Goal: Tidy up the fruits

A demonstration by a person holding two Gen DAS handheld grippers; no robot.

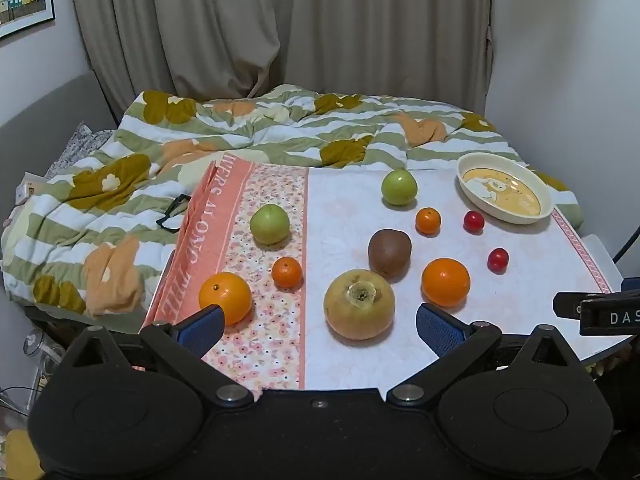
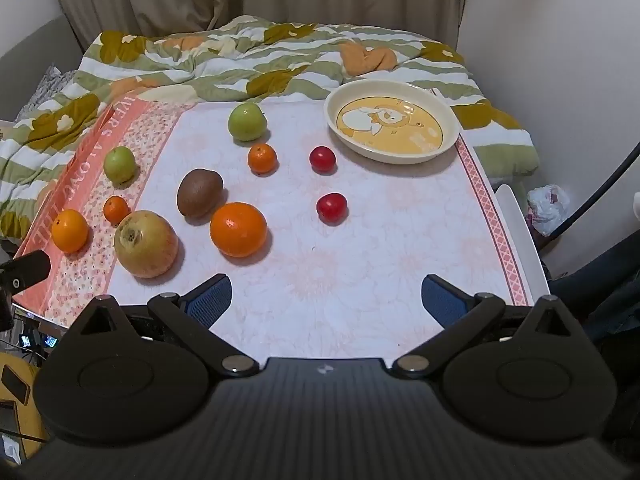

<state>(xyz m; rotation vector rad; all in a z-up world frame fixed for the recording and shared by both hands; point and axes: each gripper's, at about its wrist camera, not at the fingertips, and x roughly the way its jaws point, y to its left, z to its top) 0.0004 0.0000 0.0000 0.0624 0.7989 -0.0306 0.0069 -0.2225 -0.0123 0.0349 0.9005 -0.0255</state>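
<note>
Loose fruit lies on the table's floral cloth [image 2: 360, 264]: a large yellow pear [image 1: 359, 304] [image 2: 145, 243], a brown kiwi [image 1: 389, 251] [image 2: 199, 193], two big oranges [image 1: 445, 281] [image 1: 225, 297], two small mandarins [image 1: 287, 272] [image 1: 427, 220], two green apples [image 1: 269, 224] [image 1: 399, 187] and two red cherry tomatoes [image 1: 473, 221] [image 1: 497, 259]. A cream plate with a yellow cartoon print [image 1: 505, 193] [image 2: 392, 121] stands empty at the far right. My left gripper [image 1: 318, 330] hangs open just short of the pear. My right gripper [image 2: 326, 300] is open over bare cloth at the near edge.
A green, white and orange flowered quilt [image 1: 240, 128] is bunched behind and left of the table. Black glasses [image 1: 172, 212] lie on it. Curtains and a white wall close the back. A white chair edge [image 2: 516, 216] and a plastic bag [image 2: 548, 208] are to the right.
</note>
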